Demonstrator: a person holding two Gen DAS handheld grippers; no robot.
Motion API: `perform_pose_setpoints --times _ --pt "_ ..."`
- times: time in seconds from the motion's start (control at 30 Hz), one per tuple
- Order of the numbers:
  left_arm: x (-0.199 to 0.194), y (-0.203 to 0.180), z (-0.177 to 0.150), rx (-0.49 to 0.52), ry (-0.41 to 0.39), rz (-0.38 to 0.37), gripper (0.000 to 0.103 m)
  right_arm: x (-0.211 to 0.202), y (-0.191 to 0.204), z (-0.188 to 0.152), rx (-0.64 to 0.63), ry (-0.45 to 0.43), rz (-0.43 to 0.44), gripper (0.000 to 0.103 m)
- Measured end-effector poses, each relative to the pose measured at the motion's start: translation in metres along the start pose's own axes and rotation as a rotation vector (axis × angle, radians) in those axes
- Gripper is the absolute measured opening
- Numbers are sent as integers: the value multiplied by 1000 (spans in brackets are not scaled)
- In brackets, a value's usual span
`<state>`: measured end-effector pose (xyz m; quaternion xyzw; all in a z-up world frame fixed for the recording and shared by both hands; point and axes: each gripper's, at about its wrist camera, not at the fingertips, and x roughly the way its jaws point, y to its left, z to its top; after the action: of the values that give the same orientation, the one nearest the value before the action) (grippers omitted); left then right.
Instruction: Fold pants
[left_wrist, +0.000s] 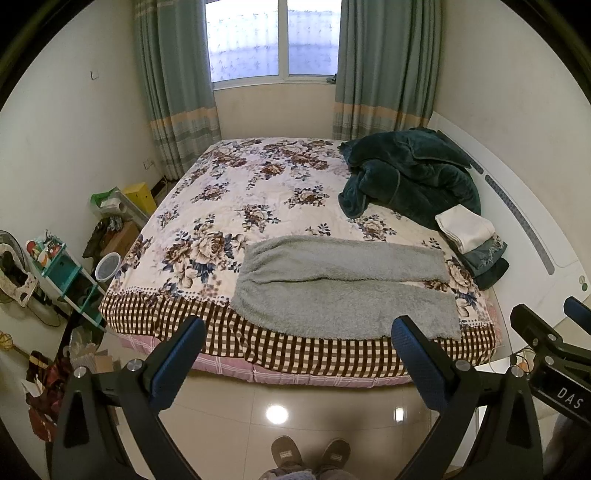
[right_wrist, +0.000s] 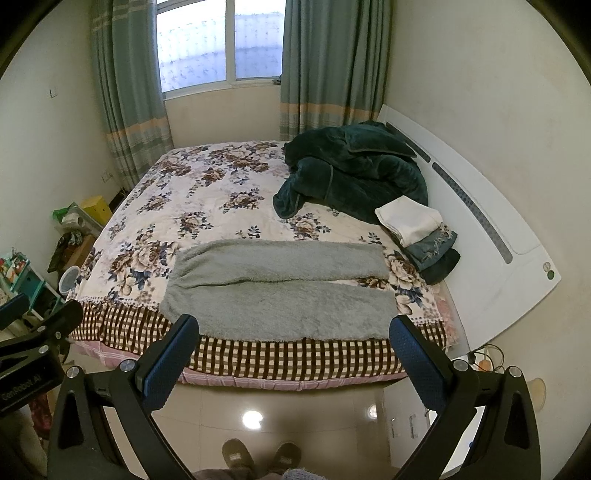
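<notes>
Fluffy grey pants (left_wrist: 343, 291) lie flat along the near edge of the floral bed (left_wrist: 236, 192), waist at the left, both legs pointing right. They also show in the right wrist view (right_wrist: 280, 291). My left gripper (left_wrist: 299, 332) is open and empty, held above the floor in front of the bed's edge, short of the pants. My right gripper (right_wrist: 295, 330) is open and empty too, in front of the pants' near leg. The right gripper's body shows at the right of the left wrist view (left_wrist: 546, 343).
A dark green blanket (left_wrist: 410, 173) is heaped at the bed's far right. A stack of folded clothes (left_wrist: 472, 240) sits by the white headboard (left_wrist: 532, 221). Shelves and clutter (left_wrist: 62, 273) line the left wall. The person's slippers (left_wrist: 310, 454) stand on the tiled floor.
</notes>
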<state>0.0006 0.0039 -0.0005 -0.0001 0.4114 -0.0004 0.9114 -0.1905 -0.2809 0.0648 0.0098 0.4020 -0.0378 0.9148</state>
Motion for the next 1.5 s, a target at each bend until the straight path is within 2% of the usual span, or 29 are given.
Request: perform_pose_setpoints --times 0.23,0.3,1.5 --pt "1 1 0 1 0 1 103 -2 1 1 -1 -3 -4 103" --pt "3 1 -2 1 -1 2 103 -6 15 8 -3 -2 1 103" --pt "5 2 4 -3 -7 6 103 -9 23 12 -6 -6 5 103"
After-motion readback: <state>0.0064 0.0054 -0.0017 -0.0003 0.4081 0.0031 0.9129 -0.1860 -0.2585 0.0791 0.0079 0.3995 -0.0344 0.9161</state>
